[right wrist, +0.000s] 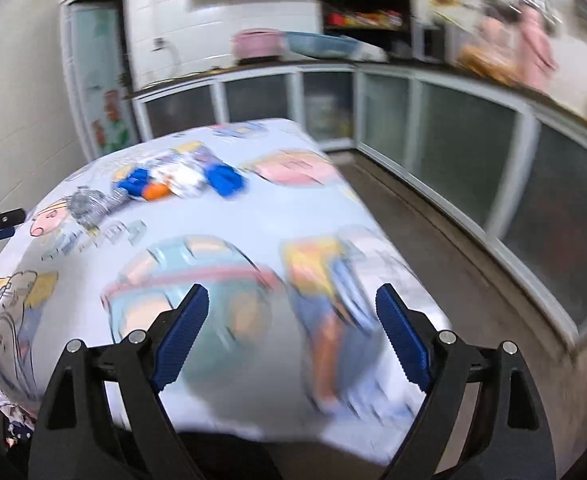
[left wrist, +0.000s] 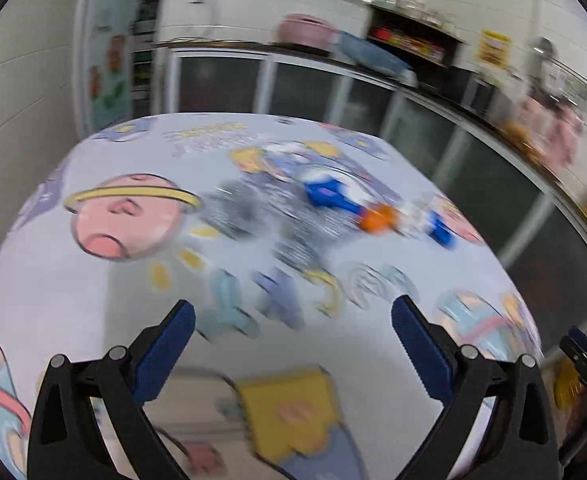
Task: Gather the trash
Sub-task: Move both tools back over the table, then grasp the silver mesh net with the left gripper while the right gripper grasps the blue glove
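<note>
A table under a cartoon-print cloth (left wrist: 93,300) carries a blurred heap of trash toward its far side: a crumpled silver wrapper (left wrist: 245,208), a blue wrapper (left wrist: 325,194), an orange piece (left wrist: 377,218) and a second blue piece (left wrist: 441,232). My left gripper (left wrist: 293,304) hangs open above the near part of the cloth, nothing between its fingers. In the right wrist view the same silver wrapper (right wrist: 93,204), blue wrapper (right wrist: 133,184), orange piece (right wrist: 155,191) and second blue piece (right wrist: 225,180) lie far left. My right gripper (right wrist: 292,292) is open and empty over the table's near right corner.
Glass-fronted cabinets (right wrist: 465,136) run along the back and right walls under a dark counter with a pink basin (right wrist: 255,42) and a blue basin (right wrist: 321,44). Grey floor (right wrist: 453,248) lies right of the table. The left gripper's tips (right wrist: 1,220) show at the left edge.
</note>
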The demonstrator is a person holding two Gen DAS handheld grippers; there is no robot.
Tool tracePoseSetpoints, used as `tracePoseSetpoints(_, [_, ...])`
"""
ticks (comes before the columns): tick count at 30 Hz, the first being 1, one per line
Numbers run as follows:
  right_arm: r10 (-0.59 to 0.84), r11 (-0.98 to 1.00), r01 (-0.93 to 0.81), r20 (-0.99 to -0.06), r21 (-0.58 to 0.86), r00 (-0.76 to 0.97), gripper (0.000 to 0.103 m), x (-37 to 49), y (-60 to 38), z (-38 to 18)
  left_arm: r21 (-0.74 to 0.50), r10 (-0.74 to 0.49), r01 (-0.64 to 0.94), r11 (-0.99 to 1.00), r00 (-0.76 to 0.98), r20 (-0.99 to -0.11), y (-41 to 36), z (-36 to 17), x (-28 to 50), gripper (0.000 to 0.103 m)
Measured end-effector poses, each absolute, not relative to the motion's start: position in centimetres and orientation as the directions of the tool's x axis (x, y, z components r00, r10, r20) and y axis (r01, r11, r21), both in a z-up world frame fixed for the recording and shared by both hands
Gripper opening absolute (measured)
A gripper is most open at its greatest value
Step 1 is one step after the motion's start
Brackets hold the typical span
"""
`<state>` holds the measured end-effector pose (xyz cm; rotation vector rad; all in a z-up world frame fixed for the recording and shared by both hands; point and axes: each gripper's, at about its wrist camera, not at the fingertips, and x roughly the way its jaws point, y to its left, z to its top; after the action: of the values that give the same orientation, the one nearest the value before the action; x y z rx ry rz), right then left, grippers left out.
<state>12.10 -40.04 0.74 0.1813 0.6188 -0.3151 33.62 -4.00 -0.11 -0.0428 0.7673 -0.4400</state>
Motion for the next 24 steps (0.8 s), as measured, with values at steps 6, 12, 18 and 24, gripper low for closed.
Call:
tracePoseSetpoints(6, [-0.168,0.969,0.246,-0.622,0.04,0.765,0.081,25.2,-39.2,1.6,-0.102,-0.314,0.346,0.933,0.643,-0.698,-4.4,-0.6,39.3,0.095])
tracePoseSetpoints(12, [-0.174,0.978,0.203,-0.682,-0.037,0.71,0.075,33.2,-40.2,-0.7,-0.022,-0.277,0.375,0.927,0.643,-0.714,-5.3,-1.9,43.0,0.095])
tracePoseSetpoints(18, [-0.205,0.978,0.174,-0.731,-0.119,0.651,0.074,37.7,-40.2,-3.3,-0.057,-0.296,0.386,0.921,0.594,-0.748,-5.6,-3.3,45.7,0.095])
tracePoseSetpoints(24, [-0.224,0.974,0.147,-0.76,-0.169,0.61,0.073,40.3,-40.2,-4.6,-0.07,-0.279,0.365,0.929,0.561,-0.779,-6.0,-5.1,48.1,0.095])
